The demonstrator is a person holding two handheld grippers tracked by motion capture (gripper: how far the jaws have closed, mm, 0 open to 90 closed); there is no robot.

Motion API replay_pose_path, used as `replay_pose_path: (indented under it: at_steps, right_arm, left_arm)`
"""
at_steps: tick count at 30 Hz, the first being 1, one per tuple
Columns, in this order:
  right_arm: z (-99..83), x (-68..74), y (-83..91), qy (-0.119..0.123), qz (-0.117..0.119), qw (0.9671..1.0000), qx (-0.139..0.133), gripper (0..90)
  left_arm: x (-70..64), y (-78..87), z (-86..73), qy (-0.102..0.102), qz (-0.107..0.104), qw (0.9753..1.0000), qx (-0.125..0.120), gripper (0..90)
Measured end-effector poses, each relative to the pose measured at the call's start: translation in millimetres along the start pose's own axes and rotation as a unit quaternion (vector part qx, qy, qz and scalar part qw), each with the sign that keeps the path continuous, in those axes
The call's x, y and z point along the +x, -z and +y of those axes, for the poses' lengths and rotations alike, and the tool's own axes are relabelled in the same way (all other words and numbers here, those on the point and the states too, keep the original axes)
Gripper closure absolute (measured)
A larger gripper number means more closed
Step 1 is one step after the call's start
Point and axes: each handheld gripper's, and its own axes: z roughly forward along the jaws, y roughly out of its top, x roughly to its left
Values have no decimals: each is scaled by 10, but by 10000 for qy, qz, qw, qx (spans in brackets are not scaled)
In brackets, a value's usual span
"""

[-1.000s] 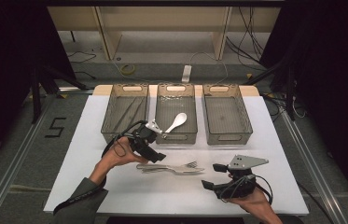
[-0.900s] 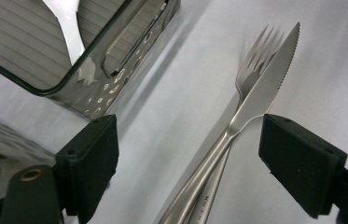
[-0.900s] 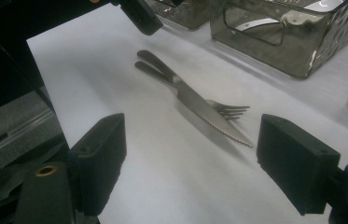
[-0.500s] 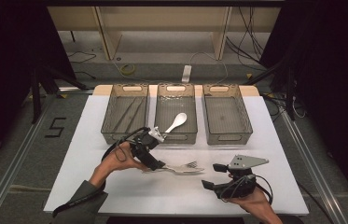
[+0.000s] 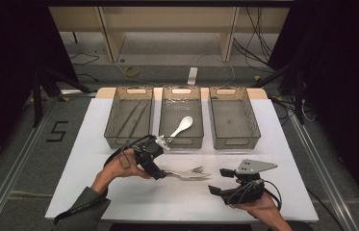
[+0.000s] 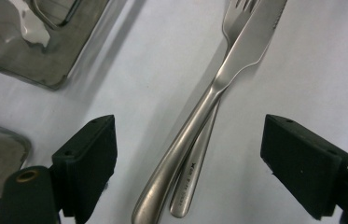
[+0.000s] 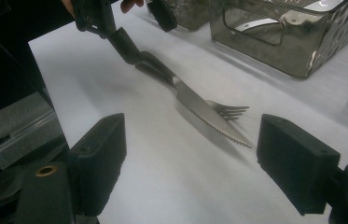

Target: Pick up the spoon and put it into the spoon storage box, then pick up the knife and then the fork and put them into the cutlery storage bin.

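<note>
Left gripper (image 6: 185, 154) jaws released, straddling the knife (image 6: 209, 98) handle, which lies on top of the fork (image 6: 199, 158) on the white surface (image 5: 119, 197) near the trays. Risk: closing pinches both handles together. Right gripper (image 7: 190, 163) waits, jaws released.

Knife (image 5: 189, 174) lying across fork (image 5: 194, 170) on table (image 5: 273, 144), in front of three trays in a row, spoon (image 5: 182, 126) in middle tray (image 5: 181, 139).
</note>
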Motion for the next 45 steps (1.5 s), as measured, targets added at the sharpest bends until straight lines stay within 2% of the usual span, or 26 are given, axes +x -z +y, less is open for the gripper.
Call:
replay_pose_path:
  at_steps: [3,6,9,16,18,25,29,32,40,45]
  right_arm:
    - [1,0,1,3,5,10000,0,251]
    - [1,3,-5,12,5,10000,6,251]
    - [1,2,-9,28,8,10000,25,250]
    - [1,5,-7,27,20,10000,19,250]
    - [1,5,-7,24,21,10000,16,250]
    - [2,3,-11,29,12,10000,36,251]
    - [2,5,-14,38,21,10000,52,250]
    - [1,6,-13,35,23,10000,47,251]
    - [2,14,-24,61,-1,9999,88,250]
    - [5,26,-27,84,-1,9999,98,250]
  left_arm:
    - [4,-37,-19,26,-19,10000,77,182]
    - [8,-60,-26,-38,22,9999,152,185]
    - [-1,-73,-20,-52,-3,9999,145,188]
    - [-29,-155,-15,-99,103,9993,340,182]
    - [-38,-175,-12,-51,131,9994,317,171]
    - [-26,-186,-3,-143,201,9991,345,165]
    - [-25,-219,-5,-129,225,9990,351,170]
    - [-26,-237,-3,-231,237,9985,428,188]
    - [-41,-256,14,-336,166,9987,346,267]
    - [-68,-290,20,-434,112,9982,387,322]
